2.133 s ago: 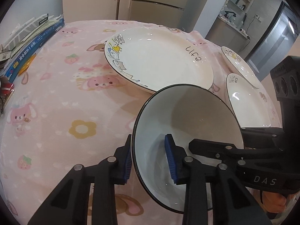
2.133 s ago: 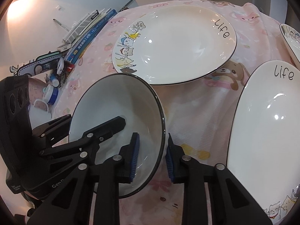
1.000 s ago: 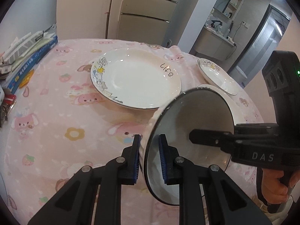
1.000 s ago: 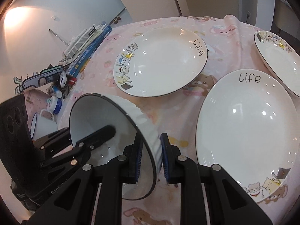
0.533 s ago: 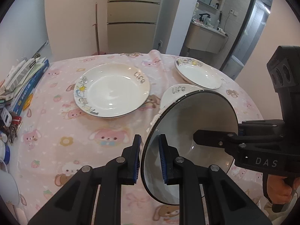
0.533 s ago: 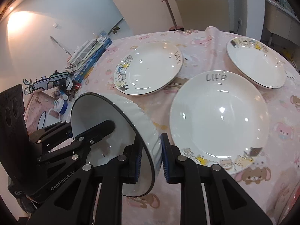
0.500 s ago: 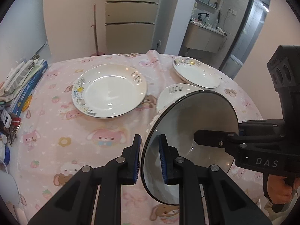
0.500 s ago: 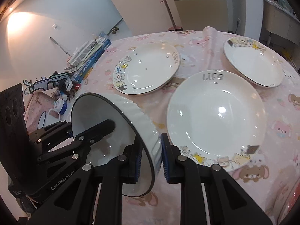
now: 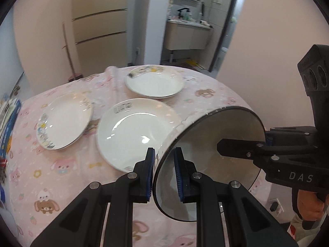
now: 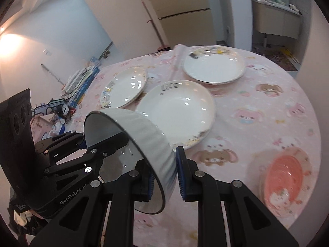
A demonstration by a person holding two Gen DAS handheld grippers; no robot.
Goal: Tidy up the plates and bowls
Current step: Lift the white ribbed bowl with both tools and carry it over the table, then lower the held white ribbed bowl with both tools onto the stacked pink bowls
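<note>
A white ribbed bowl with a black rim (image 9: 207,164) is held in the air between both grippers, tilted on edge. My left gripper (image 9: 163,174) is shut on its near rim. My right gripper (image 10: 164,171) is shut on the opposite rim of the bowl (image 10: 144,135). Three white "Life" plates lie on the pink tablecloth: a near middle plate (image 9: 131,131), a left plate (image 9: 63,121) and a far plate (image 9: 154,84). A pink bowl (image 10: 285,173) sits at the right in the right wrist view.
The round table has a pink cartoon cloth (image 9: 61,175). Books and small clutter (image 10: 80,82) lie at the left edge. A cabinet (image 9: 98,30) and a doorway to a washroom (image 9: 189,24) stand behind the table.
Both grippers have lifted the bowl higher and swung to the right. The plates now look smaller and lower, and the pink bowl has come into the right wrist view.
</note>
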